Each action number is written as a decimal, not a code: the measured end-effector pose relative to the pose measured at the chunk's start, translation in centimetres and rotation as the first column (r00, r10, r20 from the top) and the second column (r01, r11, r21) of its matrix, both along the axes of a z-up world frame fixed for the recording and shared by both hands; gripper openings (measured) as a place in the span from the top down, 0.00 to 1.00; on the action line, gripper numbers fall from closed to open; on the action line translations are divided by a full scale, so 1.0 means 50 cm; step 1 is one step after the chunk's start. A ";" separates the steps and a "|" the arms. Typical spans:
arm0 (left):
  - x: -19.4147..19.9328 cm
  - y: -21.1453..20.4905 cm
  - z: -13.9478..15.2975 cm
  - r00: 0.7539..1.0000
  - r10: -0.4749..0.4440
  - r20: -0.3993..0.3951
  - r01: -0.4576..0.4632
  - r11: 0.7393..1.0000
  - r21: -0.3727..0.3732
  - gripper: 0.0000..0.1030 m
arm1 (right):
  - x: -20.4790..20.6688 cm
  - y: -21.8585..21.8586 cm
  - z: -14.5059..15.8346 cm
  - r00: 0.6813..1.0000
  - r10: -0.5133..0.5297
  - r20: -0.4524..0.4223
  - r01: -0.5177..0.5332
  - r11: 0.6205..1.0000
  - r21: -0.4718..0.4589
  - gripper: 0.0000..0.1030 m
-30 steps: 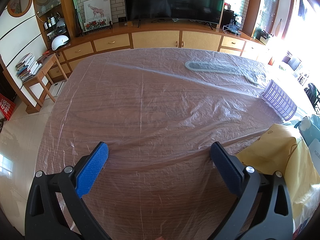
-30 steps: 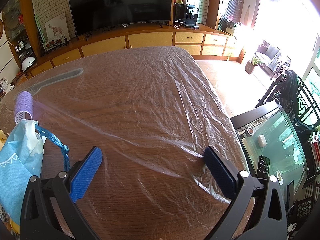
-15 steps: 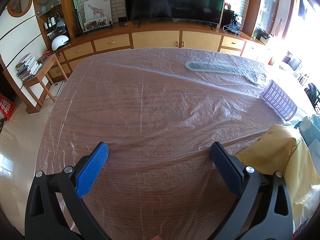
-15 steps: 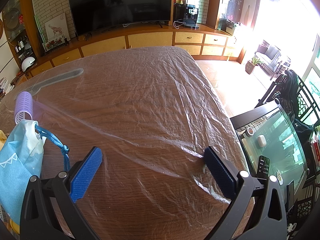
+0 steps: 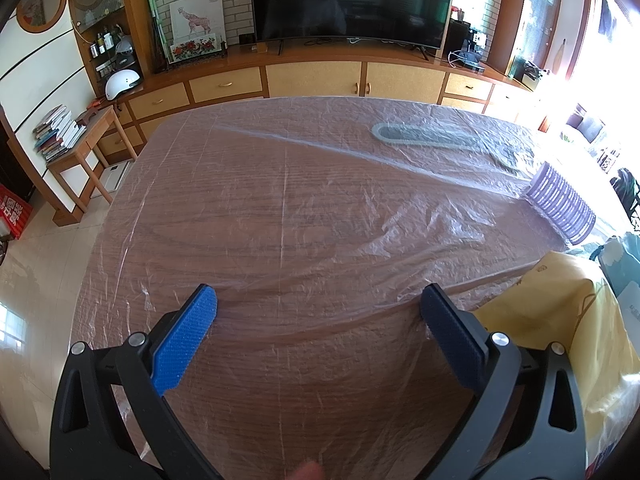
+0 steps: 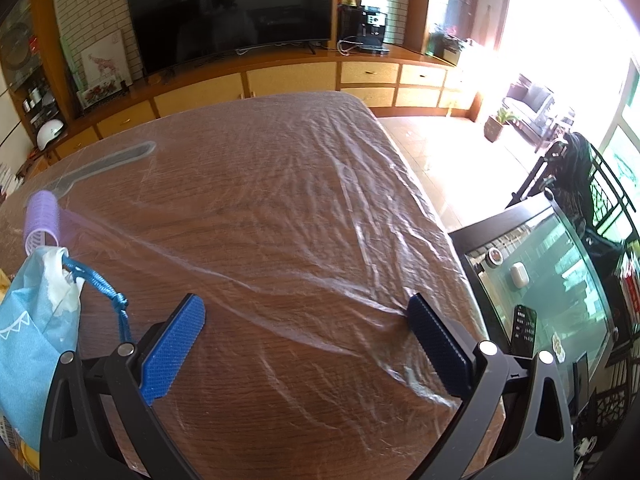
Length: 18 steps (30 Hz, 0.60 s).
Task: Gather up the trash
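Observation:
My left gripper (image 5: 318, 300) is open and empty, low over a wooden table (image 5: 280, 208) covered with clear plastic film. A yellow bag (image 5: 560, 320) lies just right of it. My right gripper (image 6: 306, 310) is open and empty over the table's right part. A light blue bag (image 6: 28, 332) with a blue cord and white tissue sticking out lies just left of it. A purple hair roller (image 5: 560, 208) lies beyond the bags; it also shows in the right wrist view (image 6: 40, 220). A grey flat tool (image 5: 424, 138) lies further back, also visible in the right wrist view (image 6: 108, 162).
A TV (image 5: 348, 0) and a cabinet (image 5: 312, 76) line the far wall. A glass side table (image 6: 552, 280) with a remote stands right of the table's edge. A small wooden desk with books (image 5: 76, 140) stands to the left on the tiled floor.

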<state>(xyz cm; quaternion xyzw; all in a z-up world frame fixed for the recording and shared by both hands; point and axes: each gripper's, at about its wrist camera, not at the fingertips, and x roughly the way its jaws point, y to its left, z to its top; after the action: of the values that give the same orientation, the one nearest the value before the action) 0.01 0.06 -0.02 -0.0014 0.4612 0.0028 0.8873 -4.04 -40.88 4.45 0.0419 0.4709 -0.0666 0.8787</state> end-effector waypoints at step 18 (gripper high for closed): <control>-0.155 0.021 0.149 0.986 -0.046 0.163 0.051 0.998 -0.029 0.01 | -0.223 0.069 0.189 0.959 0.179 0.220 -0.201 0.976 0.083 0.04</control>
<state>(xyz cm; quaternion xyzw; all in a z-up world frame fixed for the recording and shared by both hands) -7.73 1.12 7.44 -0.0052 0.3874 -0.0265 0.9215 -15.17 -37.42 13.92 0.0492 0.3794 0.0476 0.9227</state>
